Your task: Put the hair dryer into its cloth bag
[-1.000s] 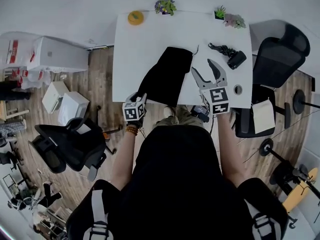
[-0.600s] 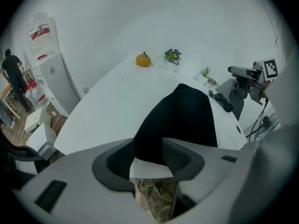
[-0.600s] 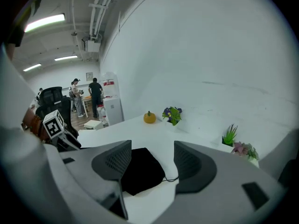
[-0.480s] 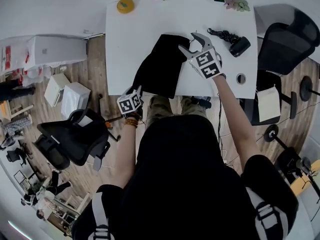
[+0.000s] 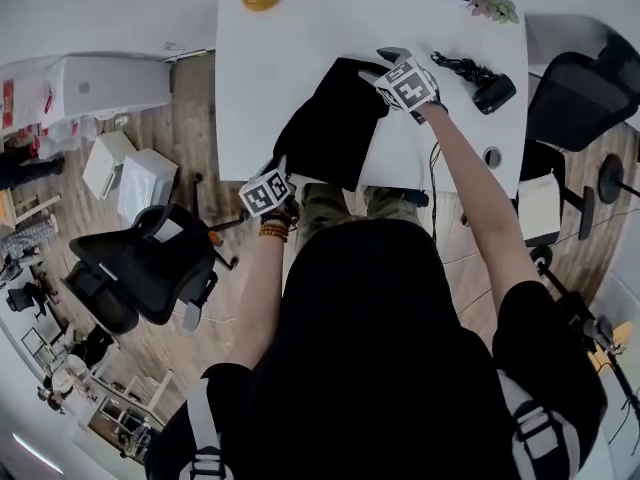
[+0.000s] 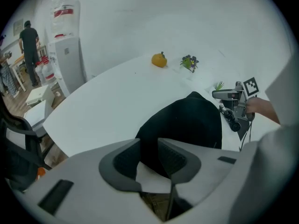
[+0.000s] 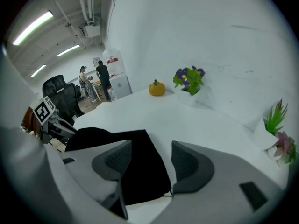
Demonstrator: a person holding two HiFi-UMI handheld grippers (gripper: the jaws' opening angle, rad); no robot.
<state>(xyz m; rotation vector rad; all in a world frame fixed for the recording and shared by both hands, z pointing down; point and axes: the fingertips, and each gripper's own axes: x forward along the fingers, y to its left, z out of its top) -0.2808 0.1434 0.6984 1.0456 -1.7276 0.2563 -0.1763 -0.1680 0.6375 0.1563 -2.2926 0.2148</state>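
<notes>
Black cloth bag (image 5: 335, 123) lies flat on white table (image 5: 280, 58), near end drooping over table edge. Hair dryer (image 5: 492, 90) on table just right of bag's far end, cord (image 5: 455, 66) bunched beside it, still outside bag. Left gripper (image 6: 148, 147) at bag's near corner: jaws just been closing, narrow gap left, bag edge between them, no pinch seen. Right gripper (image 7: 152, 148) above bag's far right corner, jaws wide apart, holding nothing.

The cloth bag (image 5: 335, 118) is soft, matt black fabric on a smooth white worktop (image 5: 280, 58) with a dull sheen. At far right the hair dryer (image 5: 493, 90) looks like black plastic. The right gripper (image 7: 150, 155) has matt grey plastic jaws with ribbed dark pads (image 7: 183, 164), and the floor (image 5: 190, 148) is wood plank.
</notes>
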